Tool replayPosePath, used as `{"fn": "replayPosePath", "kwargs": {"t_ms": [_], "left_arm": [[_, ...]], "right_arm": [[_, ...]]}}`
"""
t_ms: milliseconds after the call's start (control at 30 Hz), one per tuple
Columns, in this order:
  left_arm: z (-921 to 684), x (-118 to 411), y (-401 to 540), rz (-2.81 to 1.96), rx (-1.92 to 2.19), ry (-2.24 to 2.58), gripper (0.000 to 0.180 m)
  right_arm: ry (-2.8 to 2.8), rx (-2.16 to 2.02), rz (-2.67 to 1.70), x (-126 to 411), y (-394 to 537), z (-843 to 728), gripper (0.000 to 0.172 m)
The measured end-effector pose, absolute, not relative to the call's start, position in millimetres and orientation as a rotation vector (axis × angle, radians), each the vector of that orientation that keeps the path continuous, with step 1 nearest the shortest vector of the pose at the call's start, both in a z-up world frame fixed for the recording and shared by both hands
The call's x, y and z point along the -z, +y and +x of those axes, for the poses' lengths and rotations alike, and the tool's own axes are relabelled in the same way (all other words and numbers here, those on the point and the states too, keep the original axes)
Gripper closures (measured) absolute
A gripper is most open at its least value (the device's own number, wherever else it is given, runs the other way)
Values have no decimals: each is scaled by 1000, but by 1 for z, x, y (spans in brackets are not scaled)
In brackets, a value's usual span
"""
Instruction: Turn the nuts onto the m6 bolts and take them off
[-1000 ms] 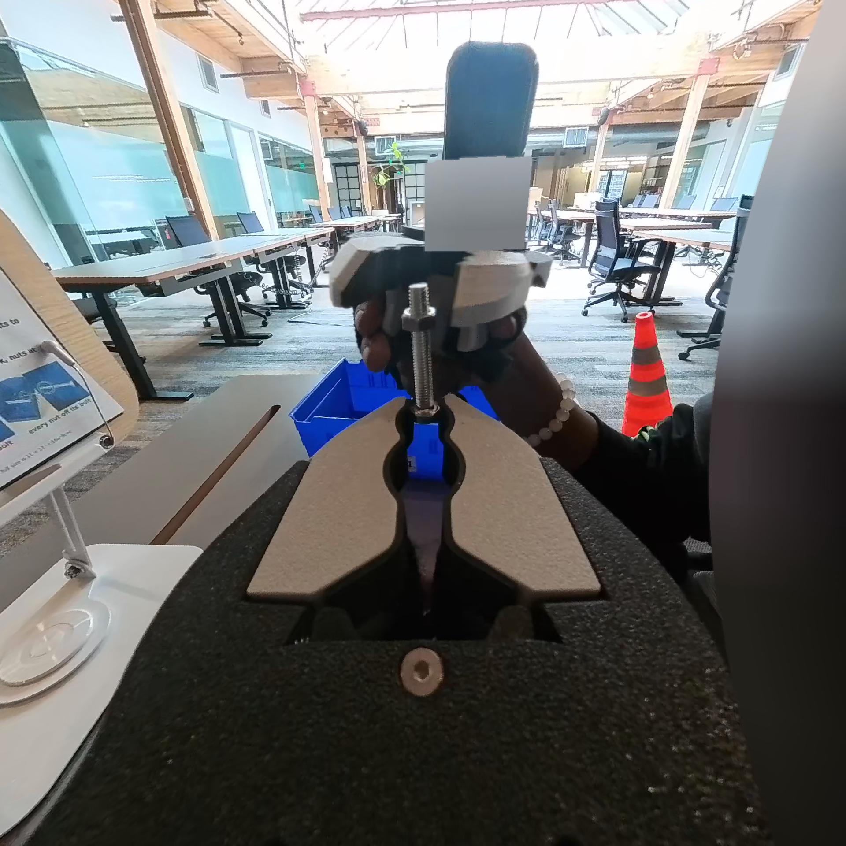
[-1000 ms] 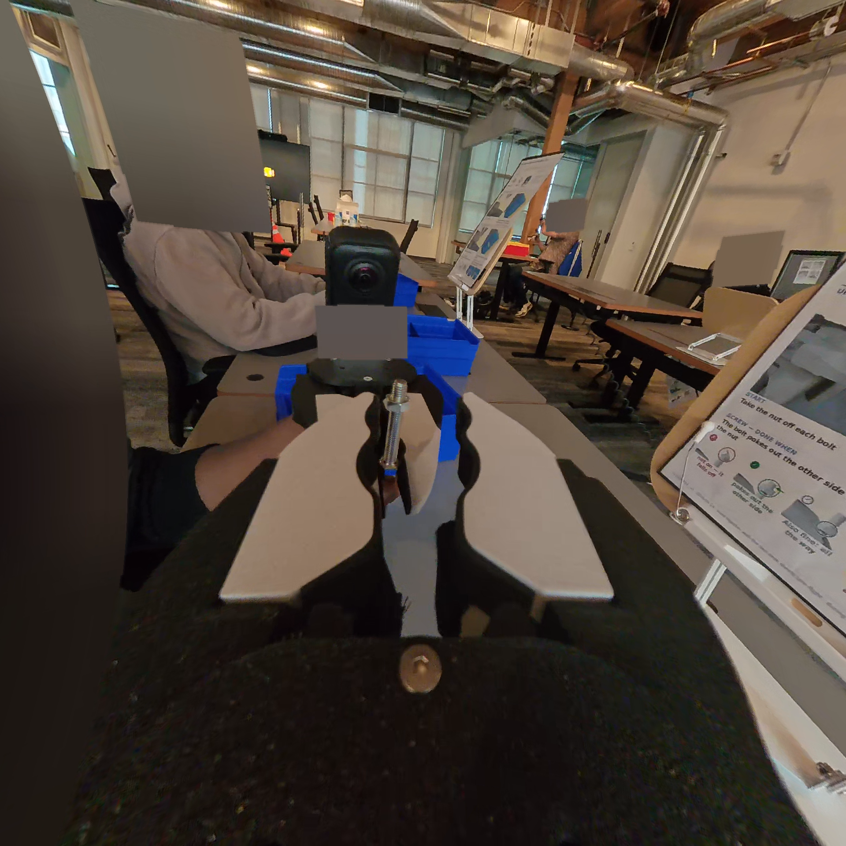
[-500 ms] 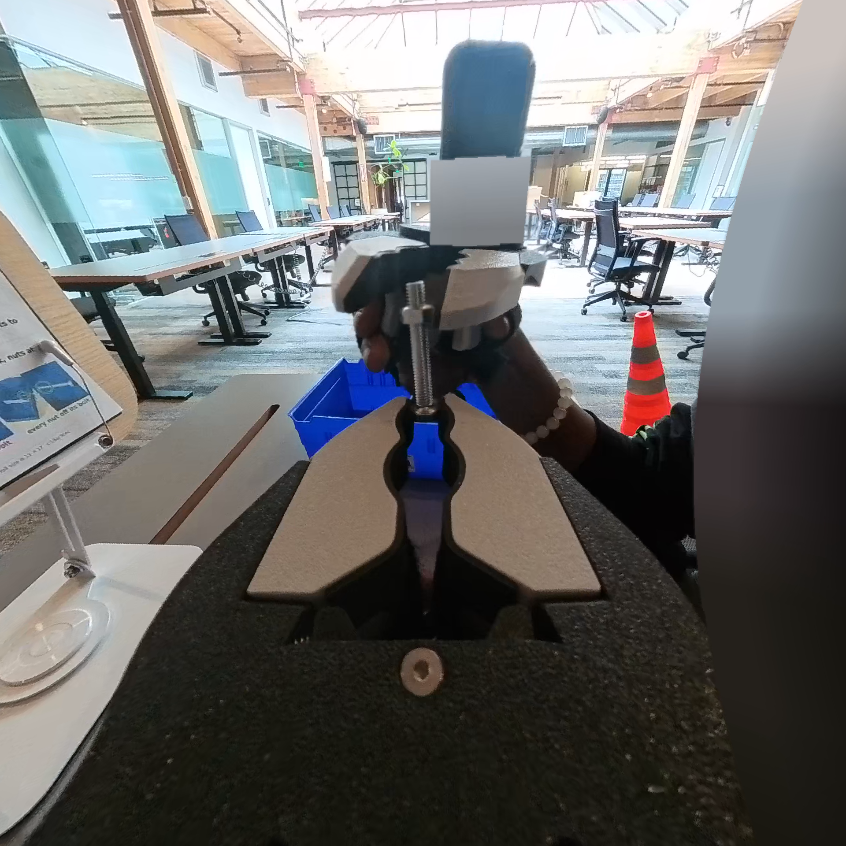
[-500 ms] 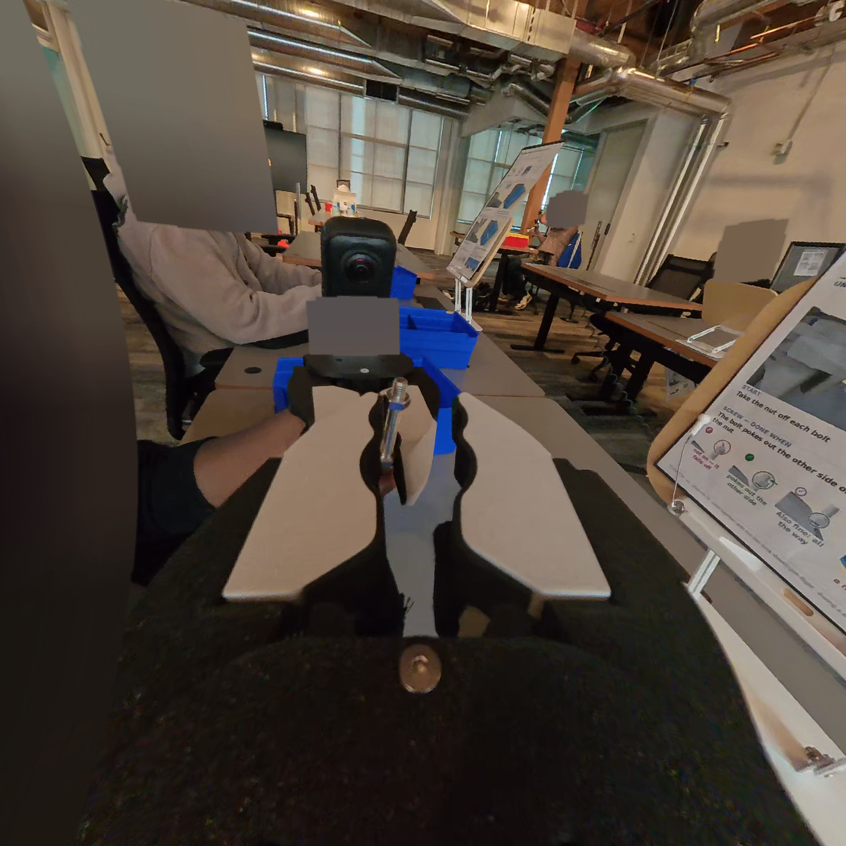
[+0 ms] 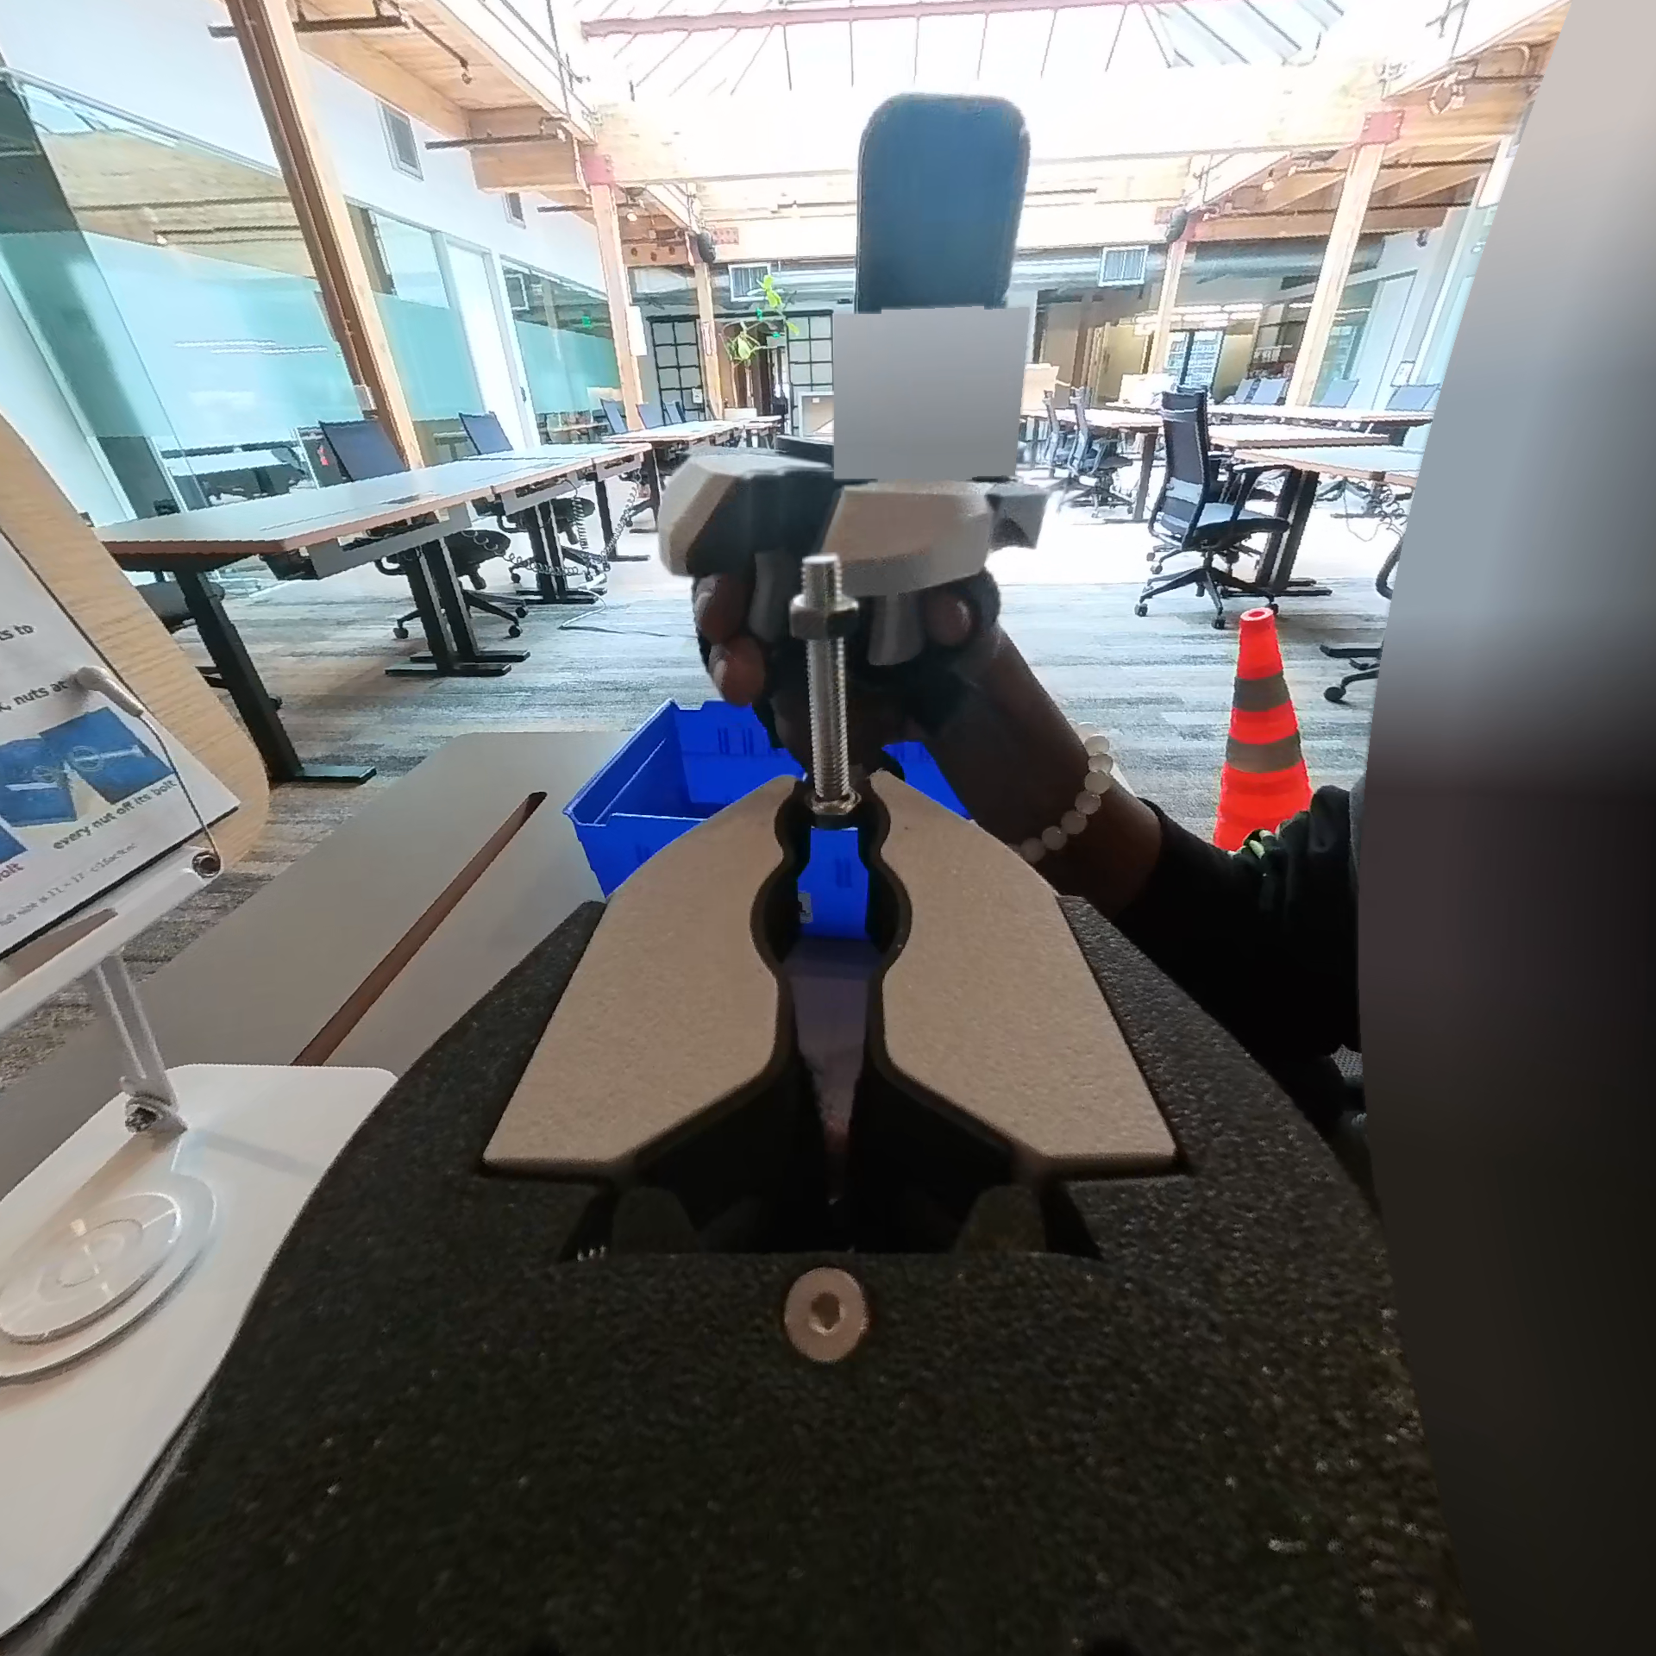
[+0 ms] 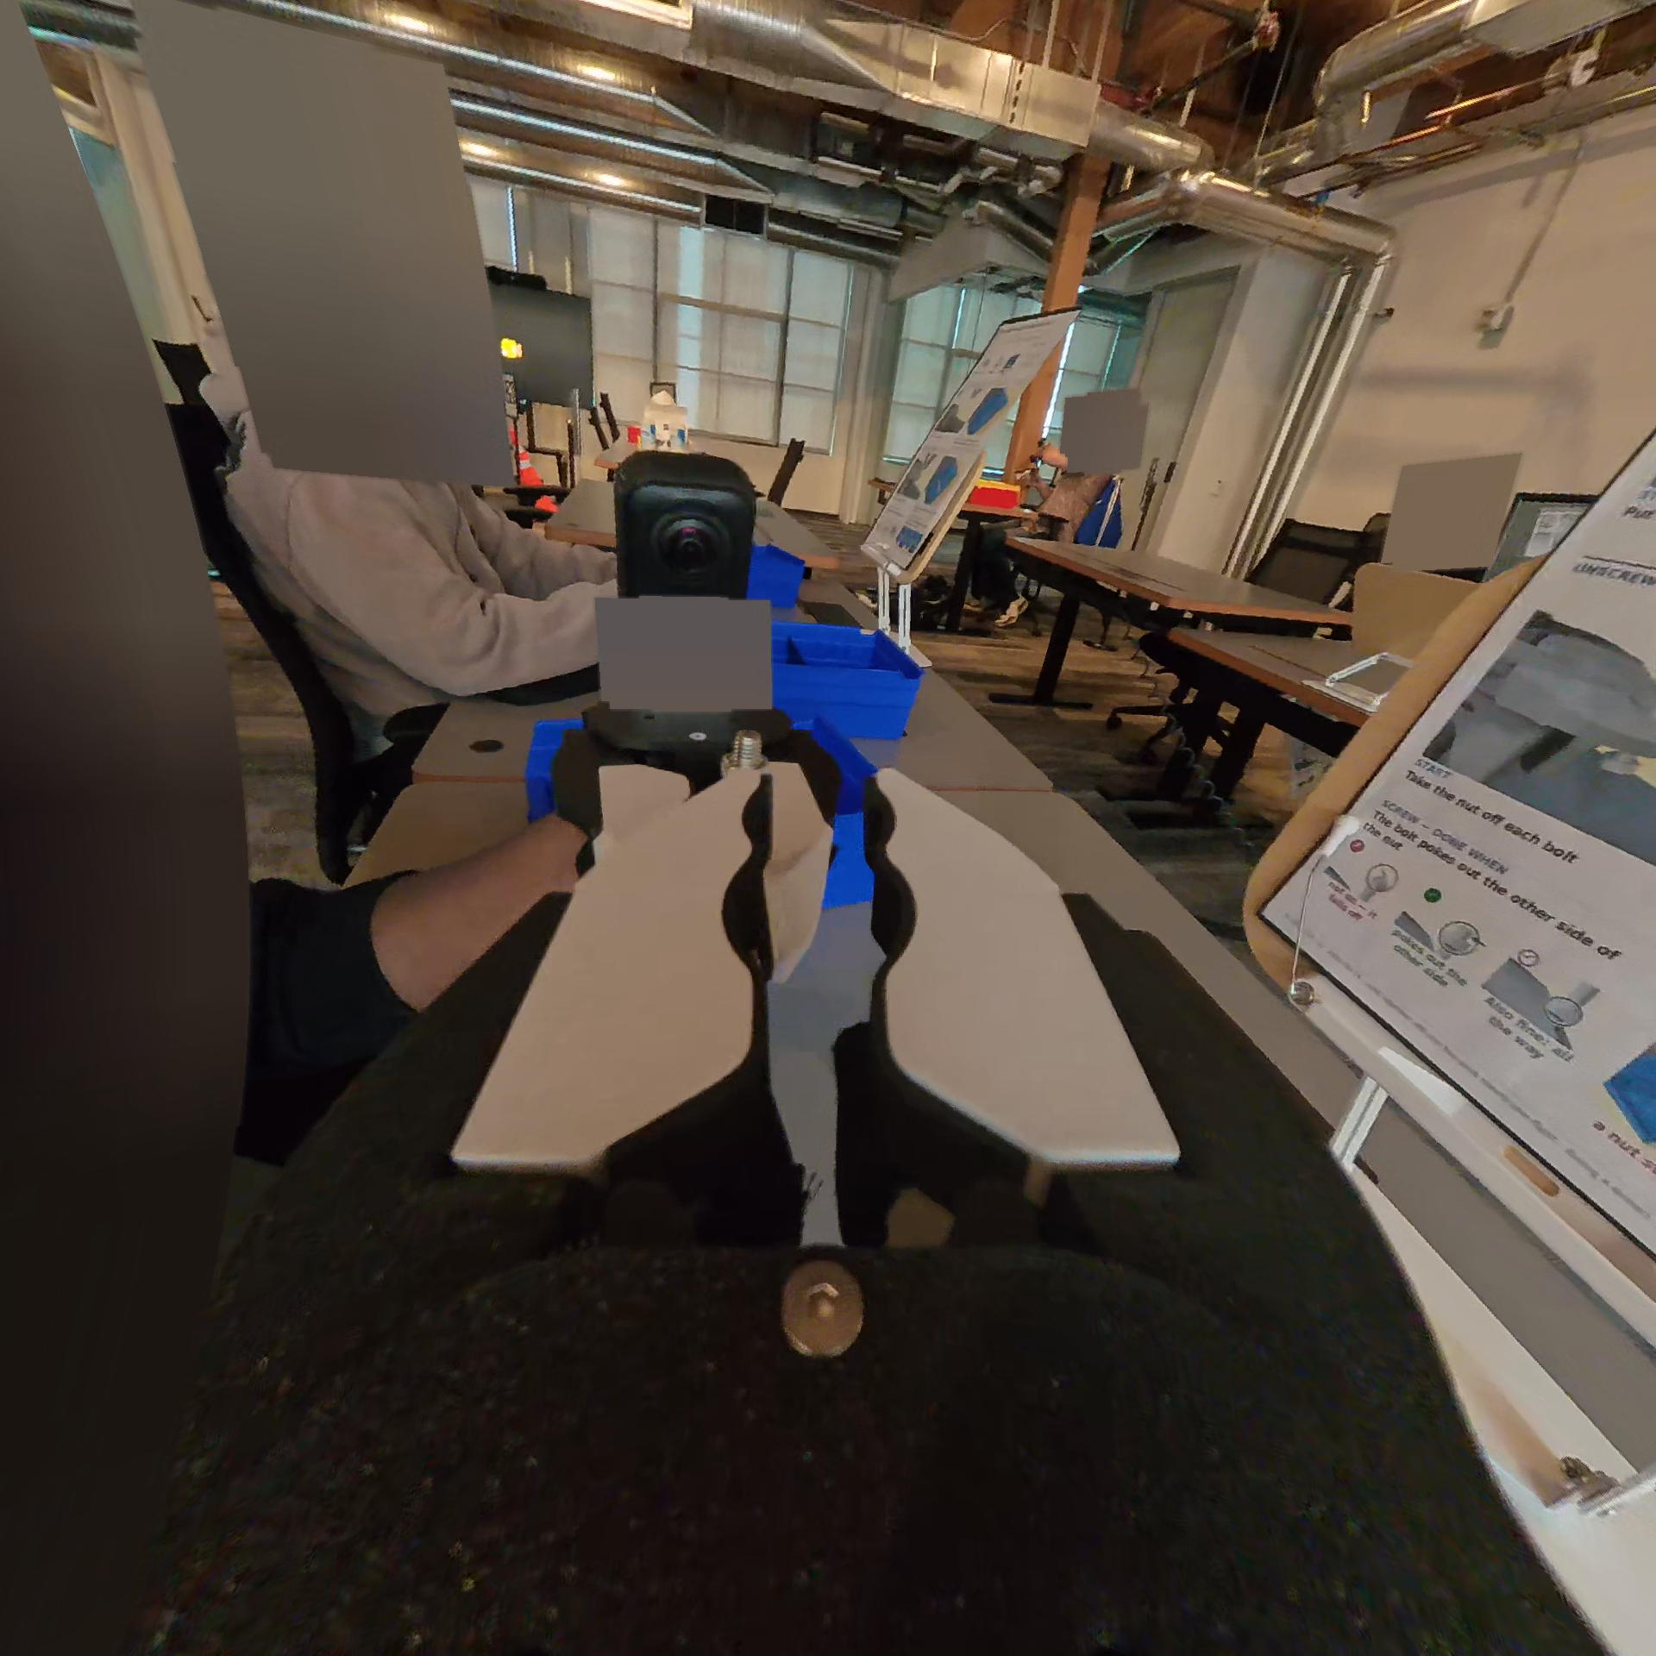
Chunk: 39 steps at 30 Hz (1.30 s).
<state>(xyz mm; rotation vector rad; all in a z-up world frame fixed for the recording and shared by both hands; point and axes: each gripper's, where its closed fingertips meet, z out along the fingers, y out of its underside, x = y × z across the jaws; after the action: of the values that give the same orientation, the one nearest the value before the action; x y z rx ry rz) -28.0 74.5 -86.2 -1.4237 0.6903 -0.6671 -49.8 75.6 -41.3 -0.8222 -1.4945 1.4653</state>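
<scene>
At the tips of your left gripper [image 5: 832,793], the bolt [image 5: 830,708] stands upright, its head pinched between the fingers, its long axis pointing straight up. The nut [image 5: 823,615] sits near its free top end, with your right gripper [image 5: 851,547] just behind and above it.

Ahead of your right gripper [image 6: 811,797], the nut [image 6: 746,763] lies just left of the open gap, the fingers not pressing on it, so shift left.
</scene>
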Motion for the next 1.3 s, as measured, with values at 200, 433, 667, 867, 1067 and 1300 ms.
{"fn": "replayPosePath", "kwargs": {"t_ms": [200, 433, 667, 867, 1067, 1300], "left_arm": [[-27, 88, 76, -1426, 667, 692, 171], [-29, 87, 76, -1424, 665, 685, 171], [-28, 87, 76, -1423, 669, 688, 171], [-28, 87, 75, -1423, 666, 689, 171], [-27, 87, 75, -1422, 669, 694, 171], [-27, 88, 76, -1425, 670, 689, 171]], "right_arm": [[-1538, -1463, -803, 45, 64, -53, 145], [-1507, -1479, -816, 42, 73, -49, 152], [-1533, -1467, -819, 45, 69, -52, 155], [-1530, -1474, -800, 42, 65, -51, 147], [-1522, -1468, -827, 44, 71, -51, 154], [-1540, -1469, -804, 44, 63, -52, 144]]}}
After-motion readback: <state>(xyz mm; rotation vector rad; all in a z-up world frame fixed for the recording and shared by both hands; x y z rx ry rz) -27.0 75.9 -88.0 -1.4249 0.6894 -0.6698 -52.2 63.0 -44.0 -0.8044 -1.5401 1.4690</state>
